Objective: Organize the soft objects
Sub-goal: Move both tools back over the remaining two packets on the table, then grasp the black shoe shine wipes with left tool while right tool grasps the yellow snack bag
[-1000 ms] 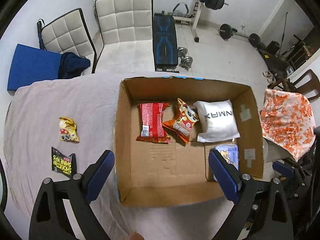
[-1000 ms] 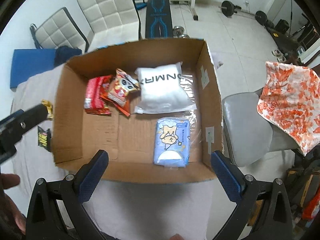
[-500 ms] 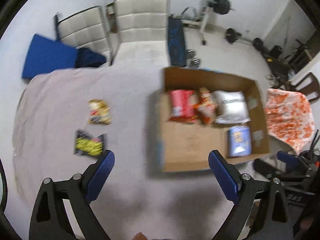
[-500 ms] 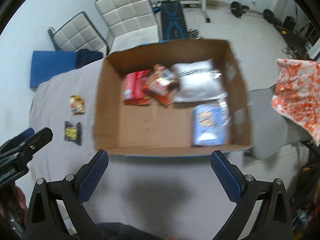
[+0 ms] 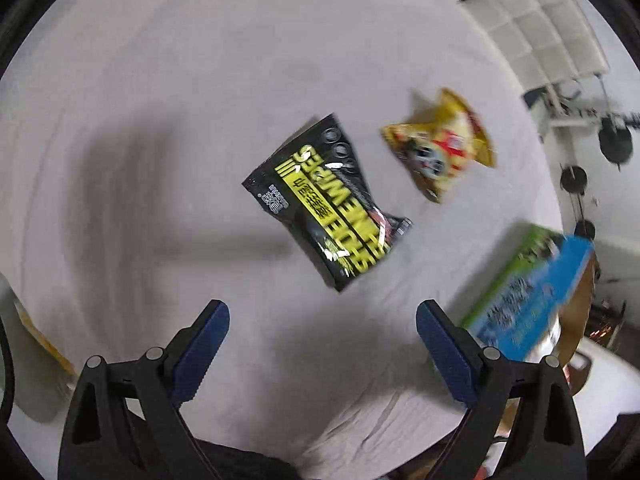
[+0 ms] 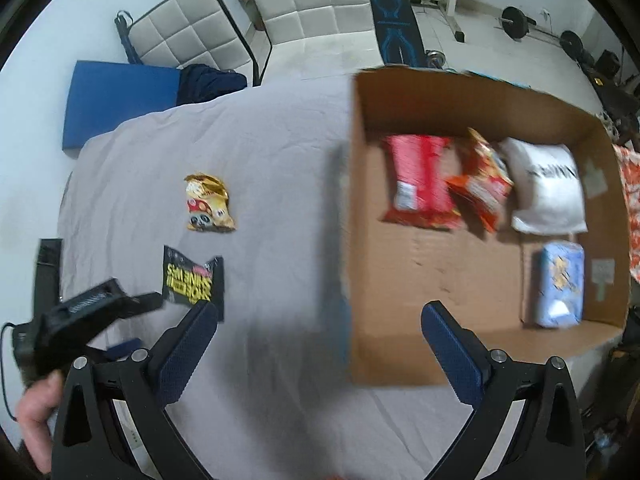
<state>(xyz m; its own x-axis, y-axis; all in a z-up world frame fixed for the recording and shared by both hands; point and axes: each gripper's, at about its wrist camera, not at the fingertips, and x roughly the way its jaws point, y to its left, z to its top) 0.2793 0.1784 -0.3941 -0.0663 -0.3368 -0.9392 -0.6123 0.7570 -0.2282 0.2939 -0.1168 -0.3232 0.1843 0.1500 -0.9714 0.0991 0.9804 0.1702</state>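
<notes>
A black and yellow snack packet point(image 5: 328, 204) lies flat on the grey cloth, just ahead of my open, empty left gripper point(image 5: 322, 320). A yellow snack bag point(image 5: 440, 148) lies beyond it to the right. Both show in the right wrist view, the black packet point(image 6: 194, 280) and the yellow bag point(image 6: 208, 204). The cardboard box point(image 6: 360, 240) holds a red packet point(image 6: 418, 180), an orange bag point(image 6: 482, 184), a white pack point(image 6: 548, 188) and a blue pack point(image 6: 560, 284). My right gripper point(image 6: 318, 332) is open and empty above the cloth by the box's left wall. The left gripper's body point(image 6: 84, 312) sits beside the black packet.
The box's blue and green printed outer side point(image 5: 528, 292) is at the right of the left wrist view. Two white padded chairs point(image 6: 312, 4), a blue mat point(image 6: 116, 96) and gym weights stand beyond the table. An orange patterned cloth point(image 6: 630, 208) hangs at the far right.
My left gripper has swung left from over the box and dropped close to the black packet. My right gripper has also shifted left, so the box now sits to its right.
</notes>
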